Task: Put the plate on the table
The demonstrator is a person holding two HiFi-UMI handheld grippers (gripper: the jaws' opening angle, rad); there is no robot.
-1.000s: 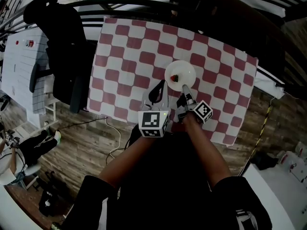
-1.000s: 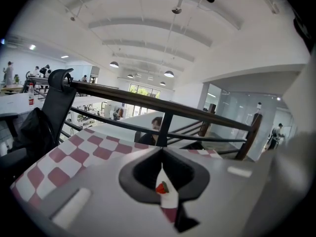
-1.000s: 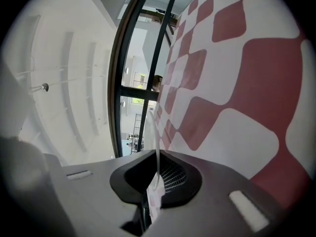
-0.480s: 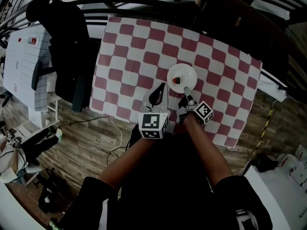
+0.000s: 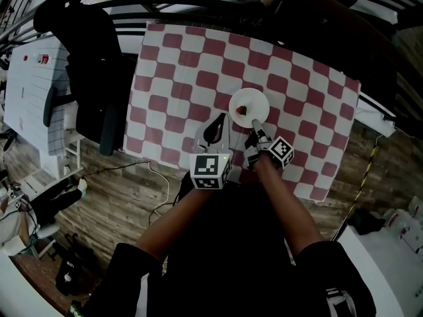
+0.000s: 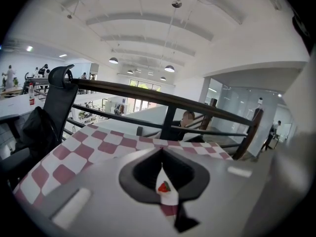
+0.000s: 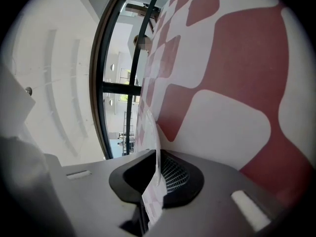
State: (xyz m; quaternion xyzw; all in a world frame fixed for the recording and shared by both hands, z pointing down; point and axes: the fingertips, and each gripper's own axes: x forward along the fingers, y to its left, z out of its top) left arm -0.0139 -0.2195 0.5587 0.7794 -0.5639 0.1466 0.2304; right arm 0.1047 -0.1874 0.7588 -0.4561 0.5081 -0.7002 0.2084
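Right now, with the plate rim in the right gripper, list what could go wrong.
1. The right gripper is opening with the plate rim between its jaws; pulling back too soon may drag the plate across the checkered cloth.
2. A jolt could tip the small red item off the plate.

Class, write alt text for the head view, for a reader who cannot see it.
Seen from above, a white plate holding a small red item sits on a red-and-white checked table, its near rim between the opening jaws of the right gripper. The left gripper hovers just left of the plate, empty.
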